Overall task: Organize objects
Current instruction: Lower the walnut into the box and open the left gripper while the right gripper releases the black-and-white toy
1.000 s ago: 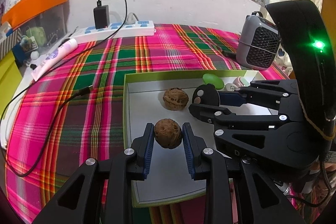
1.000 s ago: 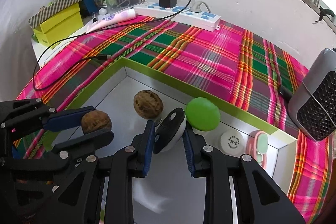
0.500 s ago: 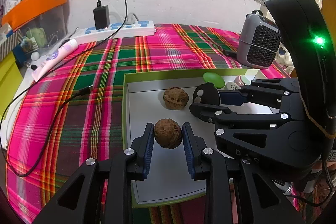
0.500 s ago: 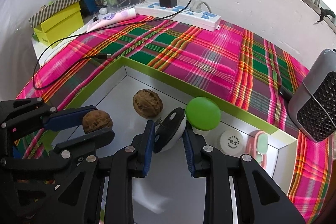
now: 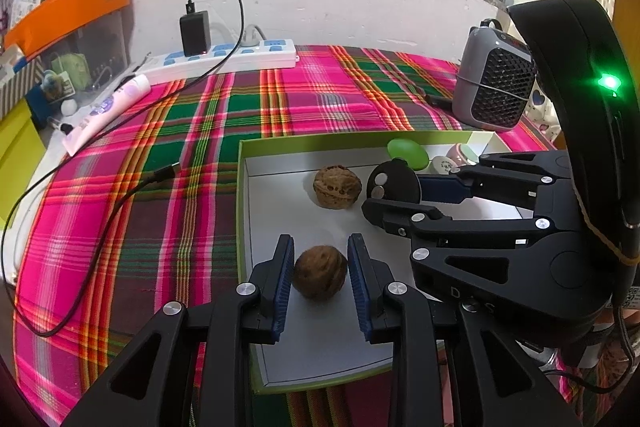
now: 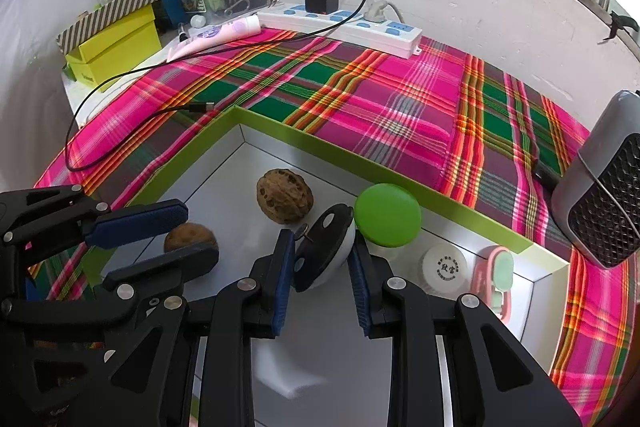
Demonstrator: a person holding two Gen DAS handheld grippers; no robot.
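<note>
My left gripper (image 5: pixel 320 273) clamps a walnut (image 5: pixel 320 277) over the green tray (image 5: pixel 242 227); its underside is hidden, so contact with the floor is unclear. My right gripper (image 6: pixel 323 261) grips a black-and-white round thing (image 6: pixel 325 253) I can't identify, its lower half hidden, beside a loose walnut (image 6: pixel 285 201).

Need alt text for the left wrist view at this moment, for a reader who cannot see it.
The left gripper has its fingers closed on a walnut over a white tray with a green rim on a pink plaid cloth. Beside it the right gripper holds a black-and-white round object; a second walnut lies in the tray.
</note>
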